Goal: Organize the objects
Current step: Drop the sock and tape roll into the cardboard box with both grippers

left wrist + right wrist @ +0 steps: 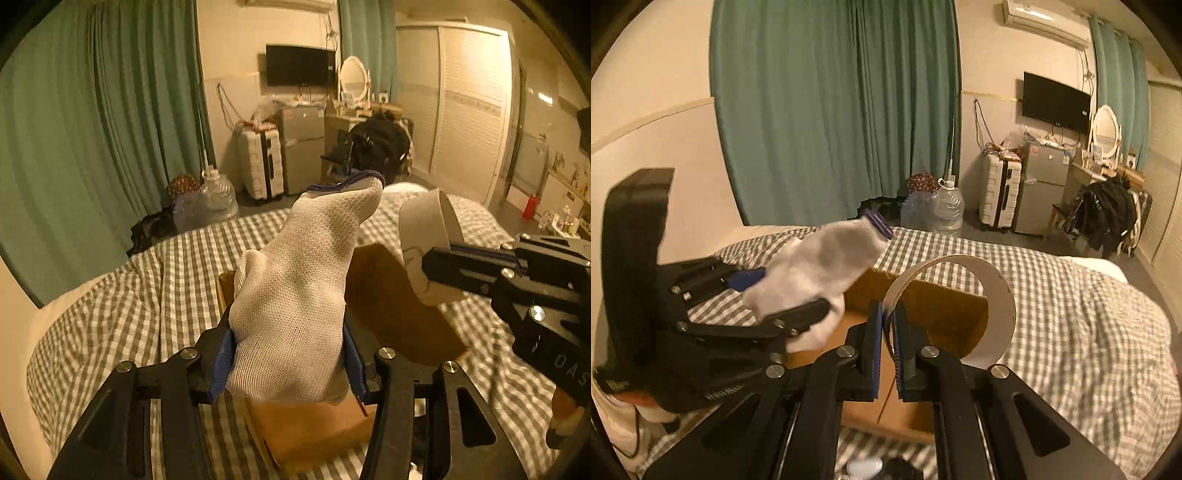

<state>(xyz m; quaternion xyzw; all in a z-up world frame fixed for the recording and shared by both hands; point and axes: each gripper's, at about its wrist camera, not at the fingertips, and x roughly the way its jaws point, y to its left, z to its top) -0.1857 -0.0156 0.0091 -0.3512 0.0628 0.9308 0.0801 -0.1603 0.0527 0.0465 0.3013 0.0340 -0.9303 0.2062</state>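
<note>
Both hand-held grippers lift items above a cardboard box (399, 302) on the bed (147, 280).
Mid-frame, the left hand-held gripper (288, 354) clamps a white sock (295, 280); the right hand-held gripper (886, 343), angled downward, pinches a white tape roll (997, 291), likely for boxing.

My left tongs (288, 354) and the white sock (295, 291) clamped in them hide most of the cardboard box (399, 306) beneath; its inside stays unseen. From my right tongs (886, 343) that sock (816, 273) is smeared by blur. The white ring (1001, 306) pinched there covers part of the box's far wall (945, 302)
</note>
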